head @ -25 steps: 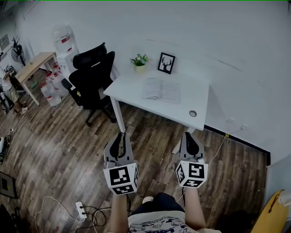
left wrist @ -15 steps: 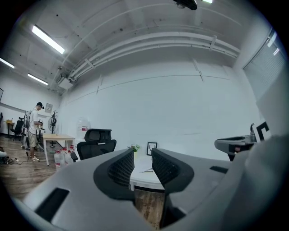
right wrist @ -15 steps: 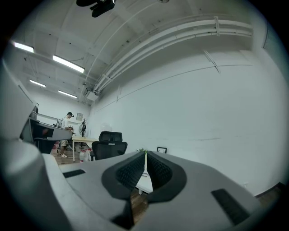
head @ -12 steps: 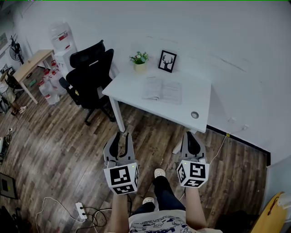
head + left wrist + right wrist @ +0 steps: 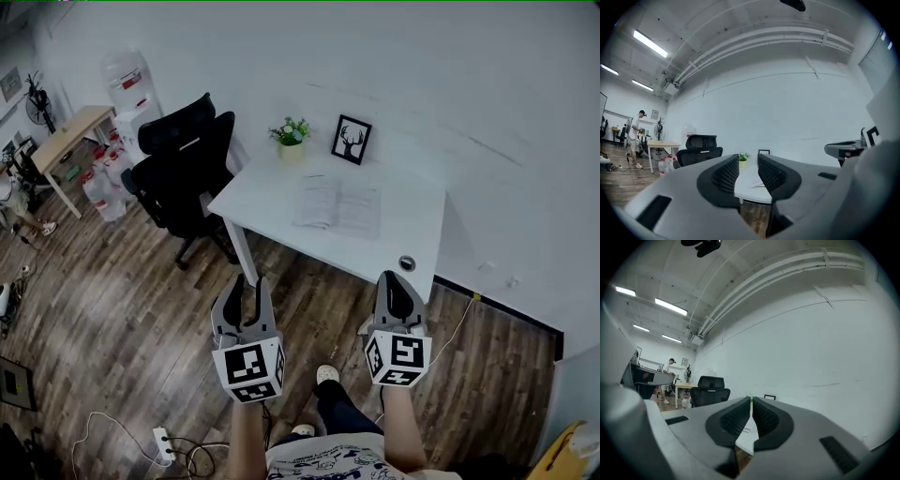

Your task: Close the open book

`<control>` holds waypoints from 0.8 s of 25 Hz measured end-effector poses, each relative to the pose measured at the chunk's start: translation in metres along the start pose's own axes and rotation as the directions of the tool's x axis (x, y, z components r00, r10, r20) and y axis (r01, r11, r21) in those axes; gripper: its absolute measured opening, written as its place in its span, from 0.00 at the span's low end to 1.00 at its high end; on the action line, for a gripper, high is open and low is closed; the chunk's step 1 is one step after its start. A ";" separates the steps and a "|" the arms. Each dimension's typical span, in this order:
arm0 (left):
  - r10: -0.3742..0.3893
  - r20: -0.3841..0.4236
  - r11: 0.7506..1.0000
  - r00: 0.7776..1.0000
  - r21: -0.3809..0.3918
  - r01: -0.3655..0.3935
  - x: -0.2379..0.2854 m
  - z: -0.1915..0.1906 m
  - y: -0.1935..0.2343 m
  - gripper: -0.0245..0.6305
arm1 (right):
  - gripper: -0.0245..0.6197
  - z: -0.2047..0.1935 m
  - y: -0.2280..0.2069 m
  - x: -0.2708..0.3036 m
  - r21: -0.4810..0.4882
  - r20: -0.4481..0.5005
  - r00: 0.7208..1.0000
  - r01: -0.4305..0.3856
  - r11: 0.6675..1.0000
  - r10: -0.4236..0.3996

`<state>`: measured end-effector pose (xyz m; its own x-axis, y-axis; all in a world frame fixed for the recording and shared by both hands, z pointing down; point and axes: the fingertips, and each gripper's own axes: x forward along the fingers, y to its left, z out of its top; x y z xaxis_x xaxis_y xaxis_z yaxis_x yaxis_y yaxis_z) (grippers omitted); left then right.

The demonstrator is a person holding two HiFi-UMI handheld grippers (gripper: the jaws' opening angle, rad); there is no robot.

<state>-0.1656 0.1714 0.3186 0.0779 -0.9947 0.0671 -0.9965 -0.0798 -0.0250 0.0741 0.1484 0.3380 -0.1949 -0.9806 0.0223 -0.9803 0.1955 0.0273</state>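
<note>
In the upper left of the head view, a wooden side table stands near a water dispenser. To their right is a black office chair, just beside the left end of the white desk.

My left gripper sits left of centre in the lower half of the frame. It is held level over the wooden floor and points towards the desk's near left corner. Its jaws have just been opening and now stand partly apart. Nothing is between them. In the left gripper view only the far-off desk top shows through the gap.

The open book lies flat on the desk in the upper middle of the frame, with its pages facing up. It is well apart from both grippers. Behind it, against the wall, are a small potted plant and a framed deer picture.

My right gripper is right of centre, level with the left one, just short of the desk's near right edge. Its jaws are closed tip to tip, and the right gripper view shows nothing caught between them.
</note>
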 end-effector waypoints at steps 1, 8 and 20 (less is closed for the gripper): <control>0.005 0.004 1.000 1.000 0.001 -0.005 0.010 0.002 -0.002 0.20 | 0.09 0.001 -0.005 0.010 0.000 0.003 1.000 -0.002 1.000 0.002; 0.029 0.012 1.000 1.000 0.001 -0.029 0.083 0.015 -0.016 0.20 | 0.09 0.011 -0.038 0.083 -0.012 0.012 0.999 -0.030 0.999 0.030; 0.091 -0.004 0.996 0.996 -0.004 -0.091 0.170 0.013 -0.027 0.20 | 0.09 0.004 -0.072 0.177 -0.013 0.003 0.995 -0.101 0.995 0.101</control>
<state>-0.1253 0.0039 0.3175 -0.0131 -0.9975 0.0689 -0.9996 0.0113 -0.0273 0.1097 -0.0396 0.3357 -0.2930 -0.9559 0.0217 -0.9552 0.2937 0.0377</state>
